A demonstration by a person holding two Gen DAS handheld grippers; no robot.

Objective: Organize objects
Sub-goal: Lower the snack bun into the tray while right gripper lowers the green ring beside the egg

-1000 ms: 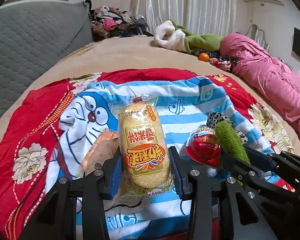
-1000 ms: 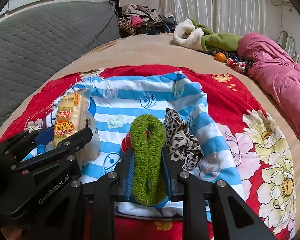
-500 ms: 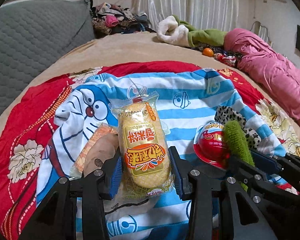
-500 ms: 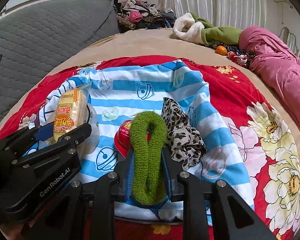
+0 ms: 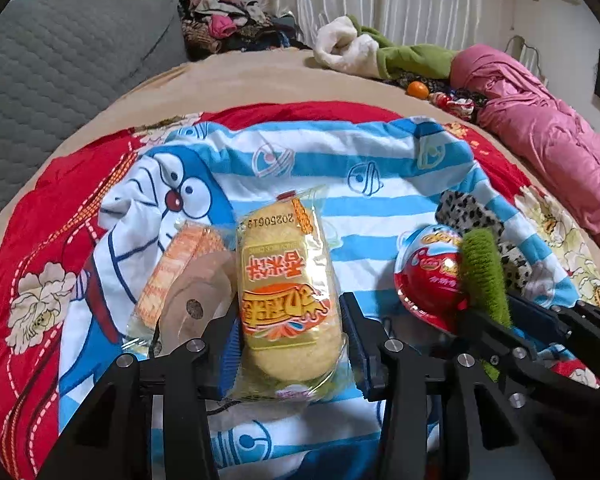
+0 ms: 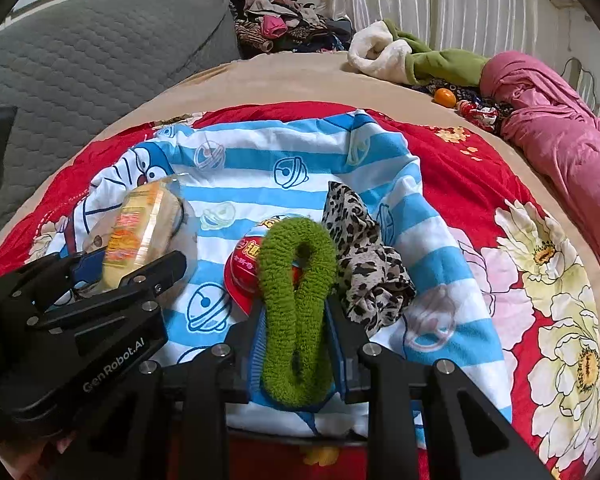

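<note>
Both grippers hold a load over the striped cartoon cloth (image 6: 340, 148), mid-carry in the sorting.

The left gripper (image 5: 288, 332), jaws opening, has the yellow snack packet (image 5: 286, 296) between its fingers, though whether the pads press on it is hard to judge. The right gripper (image 6: 296, 320) is clamped on the green fuzzy scrunchie (image 6: 296, 300). A red capsule toy (image 6: 244, 268) lies at its 11 o'clock, a leopard scrunchie (image 6: 364, 264) at 1 o'clock. Next, probably, setting each beside its kind.
</note>
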